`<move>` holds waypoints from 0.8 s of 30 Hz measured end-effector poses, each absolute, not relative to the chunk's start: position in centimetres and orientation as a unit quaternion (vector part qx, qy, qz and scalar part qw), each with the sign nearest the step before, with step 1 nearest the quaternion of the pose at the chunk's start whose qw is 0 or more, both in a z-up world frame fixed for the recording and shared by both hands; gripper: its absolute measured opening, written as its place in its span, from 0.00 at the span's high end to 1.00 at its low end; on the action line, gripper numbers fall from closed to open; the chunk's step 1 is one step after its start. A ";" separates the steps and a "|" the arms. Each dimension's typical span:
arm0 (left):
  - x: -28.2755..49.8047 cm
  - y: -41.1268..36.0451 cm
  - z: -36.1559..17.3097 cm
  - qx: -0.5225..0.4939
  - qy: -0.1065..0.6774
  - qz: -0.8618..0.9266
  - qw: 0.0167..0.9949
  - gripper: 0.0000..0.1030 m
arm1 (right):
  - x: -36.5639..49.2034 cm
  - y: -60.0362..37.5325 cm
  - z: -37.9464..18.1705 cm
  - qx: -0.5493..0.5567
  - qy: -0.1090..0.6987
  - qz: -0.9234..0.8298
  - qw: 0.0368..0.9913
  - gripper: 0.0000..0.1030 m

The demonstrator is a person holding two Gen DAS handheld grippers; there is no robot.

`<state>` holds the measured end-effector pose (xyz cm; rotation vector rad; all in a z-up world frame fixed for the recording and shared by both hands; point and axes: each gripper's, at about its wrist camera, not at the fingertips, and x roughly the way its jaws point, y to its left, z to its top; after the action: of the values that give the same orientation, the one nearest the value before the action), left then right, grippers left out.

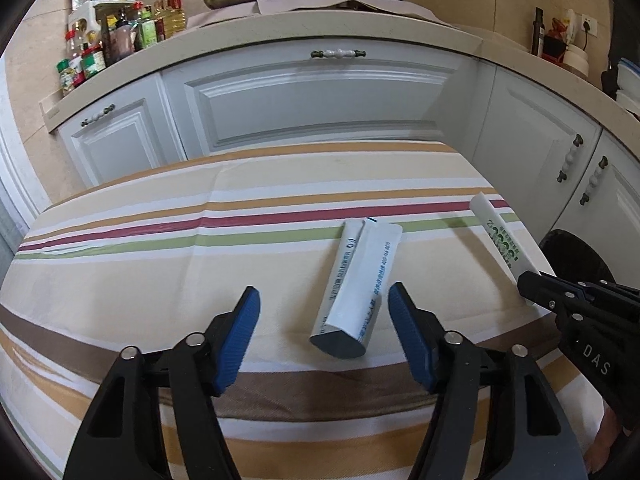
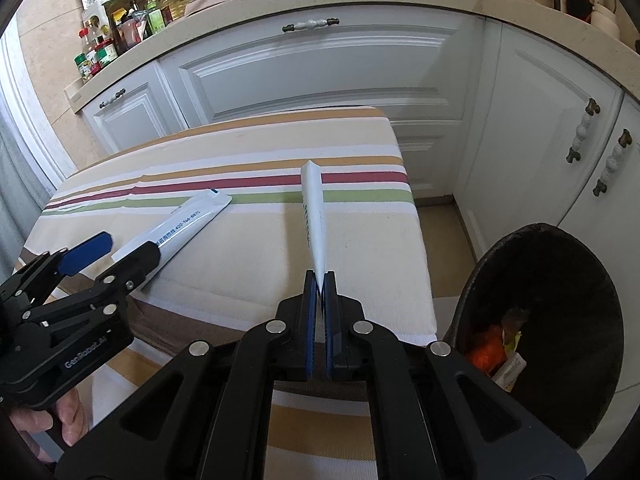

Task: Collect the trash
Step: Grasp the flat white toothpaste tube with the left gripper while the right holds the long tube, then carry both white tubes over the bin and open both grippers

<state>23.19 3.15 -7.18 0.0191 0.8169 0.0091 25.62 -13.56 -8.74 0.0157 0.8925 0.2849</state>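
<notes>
A flattened white box with blue print (image 1: pixel 360 280) lies on the striped tablecloth (image 1: pixel 160 280), its near end between my open left gripper's (image 1: pixel 324 312) blue pads without touching them. It also shows in the right wrist view (image 2: pixel 188 222). My right gripper (image 2: pixel 320 280) is shut on the near end of a flattened white box with green print (image 2: pixel 314 208), which stretches forward over the cloth. That box also shows in the left wrist view (image 1: pixel 500 236), with the right gripper (image 1: pixel 532 284) at its end.
A black trash bin (image 2: pixel 560 280) holding orange and yellow scraps stands on the floor right of the table. White kitchen cabinets (image 1: pixel 312 100) and a counter with bottles (image 1: pixel 108 36) lie beyond the table's far edge.
</notes>
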 end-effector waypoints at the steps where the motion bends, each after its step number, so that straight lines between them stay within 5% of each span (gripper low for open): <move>1: 23.3 3.1 -7.2 0.010 0.398 0.003 0.917 0.43 | 25.7 -13.5 -8.8 0.007 0.430 0.137 0.892 0.96; 10: 23.8 2.6 -7.7 0.009 0.413 -0.025 0.910 0.81 | 25.7 -13.3 -8.8 0.006 0.431 0.138 0.892 0.96; 24: 22.5 2.5 -6.8 0.020 0.392 -0.016 0.919 0.93 | 24.2 -13.2 -8.2 0.012 0.421 0.137 0.896 0.96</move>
<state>22.51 2.52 -6.80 0.0405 0.8067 -0.0330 24.16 -13.20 -8.20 0.0238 0.8733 0.2837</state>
